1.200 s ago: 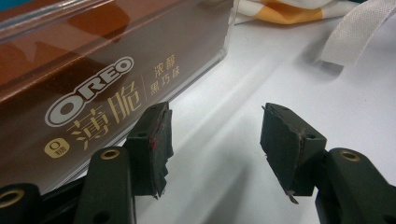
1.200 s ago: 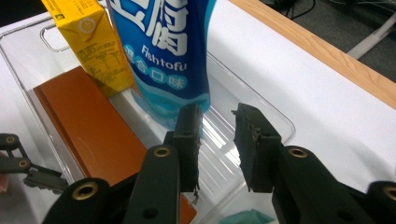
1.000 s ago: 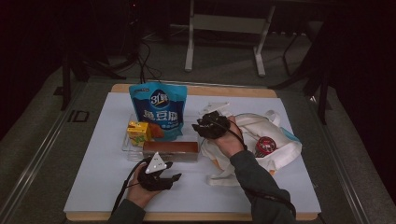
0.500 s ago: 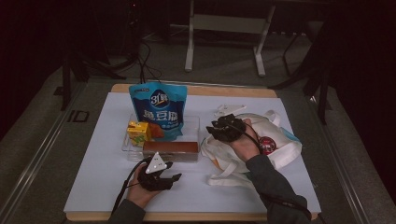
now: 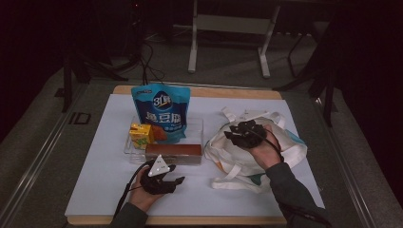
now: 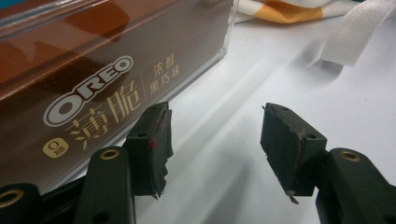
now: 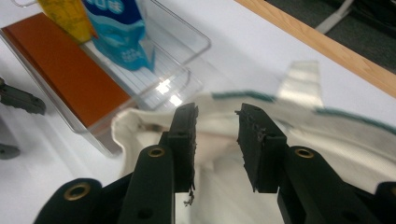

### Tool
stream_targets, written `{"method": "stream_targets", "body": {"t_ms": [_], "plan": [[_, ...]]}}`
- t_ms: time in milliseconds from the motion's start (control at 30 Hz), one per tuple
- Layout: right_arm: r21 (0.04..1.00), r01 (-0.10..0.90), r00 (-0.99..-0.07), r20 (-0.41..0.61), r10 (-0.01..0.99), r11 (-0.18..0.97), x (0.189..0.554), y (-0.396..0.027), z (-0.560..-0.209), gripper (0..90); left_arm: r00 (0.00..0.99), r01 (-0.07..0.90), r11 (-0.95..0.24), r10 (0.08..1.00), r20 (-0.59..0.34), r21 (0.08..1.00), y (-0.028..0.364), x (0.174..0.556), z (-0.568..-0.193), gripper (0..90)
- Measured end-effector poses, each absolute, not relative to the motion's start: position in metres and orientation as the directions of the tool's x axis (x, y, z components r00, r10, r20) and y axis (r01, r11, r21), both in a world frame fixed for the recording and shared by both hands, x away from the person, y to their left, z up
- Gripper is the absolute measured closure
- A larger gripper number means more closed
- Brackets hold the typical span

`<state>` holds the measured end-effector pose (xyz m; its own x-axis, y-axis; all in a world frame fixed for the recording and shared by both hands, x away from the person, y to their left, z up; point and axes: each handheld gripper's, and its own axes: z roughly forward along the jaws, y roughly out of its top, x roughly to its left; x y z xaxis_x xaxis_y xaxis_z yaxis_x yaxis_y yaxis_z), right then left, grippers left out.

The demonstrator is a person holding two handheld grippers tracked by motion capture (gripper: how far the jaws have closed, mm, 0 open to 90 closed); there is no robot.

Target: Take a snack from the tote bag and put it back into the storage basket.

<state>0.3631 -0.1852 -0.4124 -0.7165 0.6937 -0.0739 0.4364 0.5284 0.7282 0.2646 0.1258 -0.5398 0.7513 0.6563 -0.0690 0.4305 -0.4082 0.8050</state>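
**Canvas tote under my right jaws**

White table [image 5: 104, 190] first, then the canvas tote bag [image 5: 237, 152] lying at its right side; my right gripper [image 7: 215, 135] hangs over its mouth, jaws apart, gripping nothing. Oreo box [image 6: 93, 70] sits just beside my left gripper [image 6: 215, 144], open and empty.

Both tongs [image 6: 215, 140] [image 7: 215, 140] agape, empty.

Glossy brown box [image 6: 93, 70] in a clear plastic tray [image 7: 187, 51]; the cream bag [image 7: 327, 140] looks like matt cloth.
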Motion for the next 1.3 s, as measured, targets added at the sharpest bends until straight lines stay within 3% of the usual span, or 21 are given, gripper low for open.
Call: {"method": "stream_targets", "body": {"t_ms": [1300], "plan": [[0.696,0.518,-0.629,-0.084,0.773,0.498,0.355,-0.262,-0.424,66.9,0.751,0.430,-0.411,0.657,-0.065,0.804,0.125,0.265,-0.540,42.7]]}}
